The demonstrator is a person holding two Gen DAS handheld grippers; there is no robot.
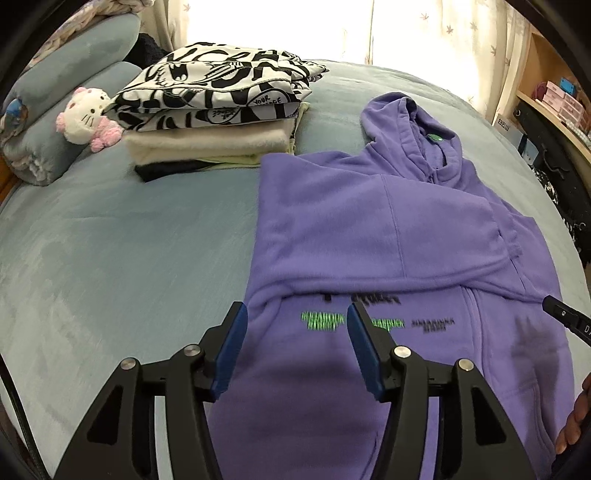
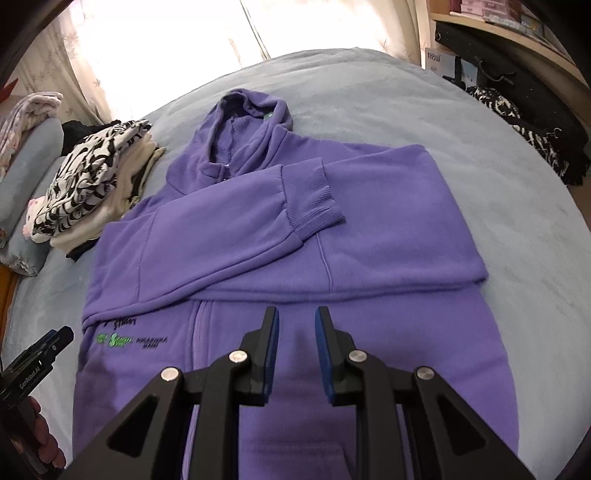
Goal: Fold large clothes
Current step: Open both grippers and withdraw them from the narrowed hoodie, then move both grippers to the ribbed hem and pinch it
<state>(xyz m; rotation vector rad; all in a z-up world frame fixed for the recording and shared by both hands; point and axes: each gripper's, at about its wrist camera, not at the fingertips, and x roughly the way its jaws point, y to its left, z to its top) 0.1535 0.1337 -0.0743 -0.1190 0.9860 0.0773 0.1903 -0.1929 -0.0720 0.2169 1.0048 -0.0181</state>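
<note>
With both sleeves crossed on the purple hoodie [image 2: 258, 236], drop your spread, empty left tongs [image 1: 295, 314] and narrowly parted, empty right tongs [image 2: 296, 317] to its hem corners nearest you on the bed [image 2: 480, 147], then fold toward the hood.

Light: daylight glares through the curtains [image 1: 332, 33], far beyond the hand-held gripper [image 1: 295, 314].
Blur: the hoodie [image 1: 369, 229] print smears.
Edges: fisheye-bent, dark.

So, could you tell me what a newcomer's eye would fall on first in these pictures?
The purple hoodie spread face up across the middle of the grey-blue bed, both sleeves folded across its chest. Next, the stack of folded clothes on the bed near the pillows, topped by a black-and-white print, with a pink and white plush cat beside it.
</note>
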